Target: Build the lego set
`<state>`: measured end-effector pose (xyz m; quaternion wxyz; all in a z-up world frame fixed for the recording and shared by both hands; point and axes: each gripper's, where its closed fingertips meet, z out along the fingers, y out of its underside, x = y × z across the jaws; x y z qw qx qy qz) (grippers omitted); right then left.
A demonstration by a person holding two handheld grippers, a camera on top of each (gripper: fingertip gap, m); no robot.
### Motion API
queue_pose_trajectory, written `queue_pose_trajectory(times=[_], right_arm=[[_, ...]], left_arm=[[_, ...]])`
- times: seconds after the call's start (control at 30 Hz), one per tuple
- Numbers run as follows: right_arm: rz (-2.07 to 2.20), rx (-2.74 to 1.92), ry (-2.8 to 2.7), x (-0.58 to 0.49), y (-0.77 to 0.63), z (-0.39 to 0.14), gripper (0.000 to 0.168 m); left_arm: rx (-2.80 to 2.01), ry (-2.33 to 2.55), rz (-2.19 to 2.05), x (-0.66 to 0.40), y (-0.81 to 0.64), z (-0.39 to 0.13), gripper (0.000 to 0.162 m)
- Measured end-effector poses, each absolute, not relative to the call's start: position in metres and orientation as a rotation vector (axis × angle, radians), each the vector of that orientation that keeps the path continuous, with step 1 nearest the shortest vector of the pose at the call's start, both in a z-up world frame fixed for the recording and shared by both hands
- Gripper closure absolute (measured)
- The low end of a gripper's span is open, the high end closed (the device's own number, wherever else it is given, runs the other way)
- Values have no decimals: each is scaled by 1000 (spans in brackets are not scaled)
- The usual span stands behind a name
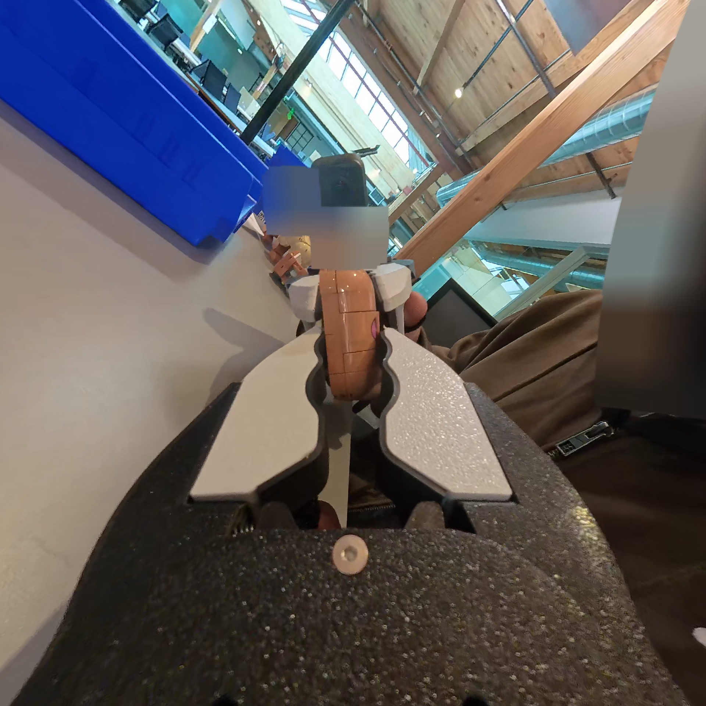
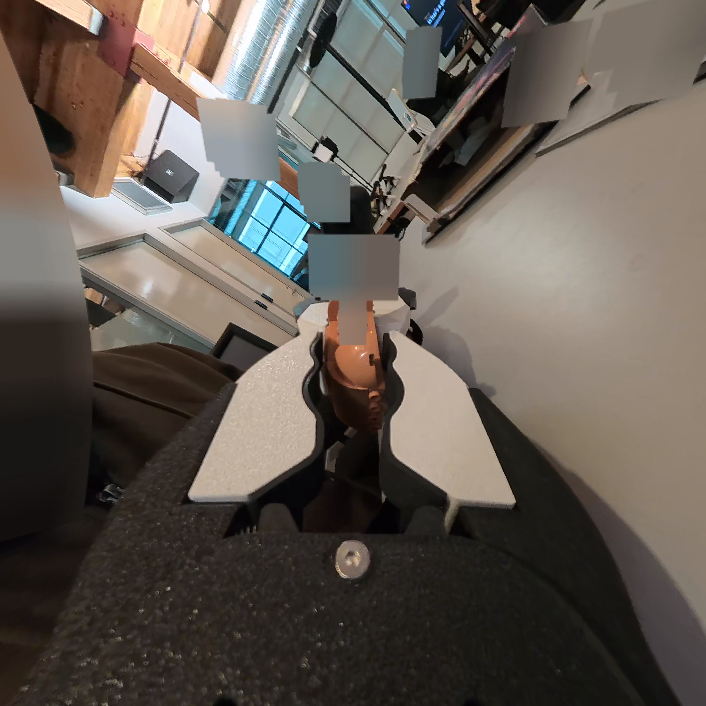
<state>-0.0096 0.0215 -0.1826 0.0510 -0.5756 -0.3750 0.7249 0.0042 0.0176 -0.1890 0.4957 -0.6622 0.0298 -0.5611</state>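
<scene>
A curved tan-brown lego assembly (image 1: 344,305) is held in the air above the white table (image 1: 95,305). My left gripper (image 1: 349,342) is shut on its near end. My right gripper's white fingers (image 1: 305,294) clamp its far end, facing my left gripper. In the right wrist view the same brown assembly (image 2: 353,370) sits between the jaws of my right gripper (image 2: 353,340), which is shut on it. My left gripper's white fingers (image 2: 315,317) show just behind it. Part of the assembly is hidden by a blur patch.
A long blue bin (image 1: 114,107) lies on the table at the upper left. Several loose tan lego pieces (image 1: 290,256) lie on the table beyond the assembly. A person's brown jacket (image 1: 535,363) is at the right, close to the grippers. My two grippers' fingertips are within a few centimetres of each other.
</scene>
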Motion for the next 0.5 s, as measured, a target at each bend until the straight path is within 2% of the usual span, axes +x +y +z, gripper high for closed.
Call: queue_pose_trajectory(times=[0.13,0.27,0.5], right_arm=[[2173,-1690,-1079,-4,32,-175,126],[2125,-1681,-1086,-1,28,-178,123],[2037,-1629,-1117,-1,21,-179,140]], left_arm=[[-1534,43,-1357,-3,18,-181,137],[-1475,39,-1322,-9,18,-176,137],[-1485,88,-1288,0,17,-176,137]])
